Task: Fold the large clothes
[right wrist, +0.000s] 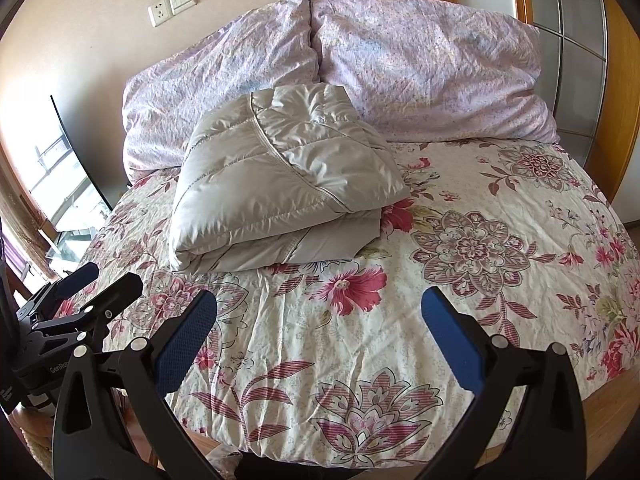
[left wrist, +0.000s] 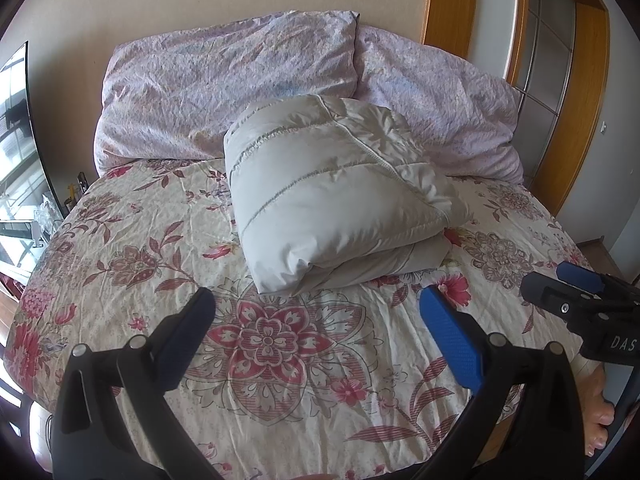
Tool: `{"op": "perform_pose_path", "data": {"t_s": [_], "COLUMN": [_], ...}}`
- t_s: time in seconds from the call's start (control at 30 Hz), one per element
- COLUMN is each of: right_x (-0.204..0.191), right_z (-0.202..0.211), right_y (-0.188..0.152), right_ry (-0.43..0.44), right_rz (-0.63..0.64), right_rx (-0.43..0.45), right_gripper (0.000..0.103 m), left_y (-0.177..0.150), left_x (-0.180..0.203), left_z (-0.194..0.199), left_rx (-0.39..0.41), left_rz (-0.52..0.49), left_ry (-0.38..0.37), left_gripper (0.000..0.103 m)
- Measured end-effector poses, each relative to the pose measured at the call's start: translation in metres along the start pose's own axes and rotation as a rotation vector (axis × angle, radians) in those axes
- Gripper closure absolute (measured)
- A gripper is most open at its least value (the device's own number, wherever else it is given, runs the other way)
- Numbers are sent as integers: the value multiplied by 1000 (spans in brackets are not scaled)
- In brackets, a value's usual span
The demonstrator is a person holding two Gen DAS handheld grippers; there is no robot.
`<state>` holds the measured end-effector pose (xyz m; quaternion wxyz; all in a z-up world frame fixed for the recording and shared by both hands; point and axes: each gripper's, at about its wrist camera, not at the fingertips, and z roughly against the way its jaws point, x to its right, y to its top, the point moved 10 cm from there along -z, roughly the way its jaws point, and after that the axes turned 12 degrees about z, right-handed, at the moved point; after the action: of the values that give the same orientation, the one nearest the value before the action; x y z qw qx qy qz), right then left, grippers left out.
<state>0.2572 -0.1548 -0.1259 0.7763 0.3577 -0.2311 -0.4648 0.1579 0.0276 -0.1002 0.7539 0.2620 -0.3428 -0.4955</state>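
Observation:
A pale grey padded jacket (left wrist: 332, 196) lies folded into a thick bundle on the flowered bedspread (left wrist: 280, 352), in front of the pillows. It also shows in the right wrist view (right wrist: 280, 184). My left gripper (left wrist: 316, 312) is open and empty, held above the bedspread short of the bundle. My right gripper (right wrist: 320, 312) is open and empty too, held over the bedspread (right wrist: 400, 340) near the front edge. Each gripper appears in the other's view: the right one (left wrist: 560, 280) at the right edge, the left one (right wrist: 100, 280) at the left edge.
Two lilac pillows (left wrist: 224, 88) (left wrist: 444, 108) lean on the wall behind the jacket. A wooden door frame (left wrist: 452, 0) and sliding doors stand at the right. A dark screen (left wrist: 20, 152) stands left of the bed. A bare foot (left wrist: 600, 412) is on the floor at the right.

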Motion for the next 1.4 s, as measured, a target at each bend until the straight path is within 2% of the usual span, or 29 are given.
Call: {"op": "perform_pose_path", "data": {"t_s": [1.4], "right_x": [5], "right_z": [-4], "right_y": [0], "right_ry": [0], "right_rz": [-7], "right_rx": [-4], "right_gripper": [1], "left_y": [-3], "left_x": [-1], "left_z": [-11], "left_rx": [-19], "left_rz": [0], "left_ry": [-7], "left_gripper": [2]}}
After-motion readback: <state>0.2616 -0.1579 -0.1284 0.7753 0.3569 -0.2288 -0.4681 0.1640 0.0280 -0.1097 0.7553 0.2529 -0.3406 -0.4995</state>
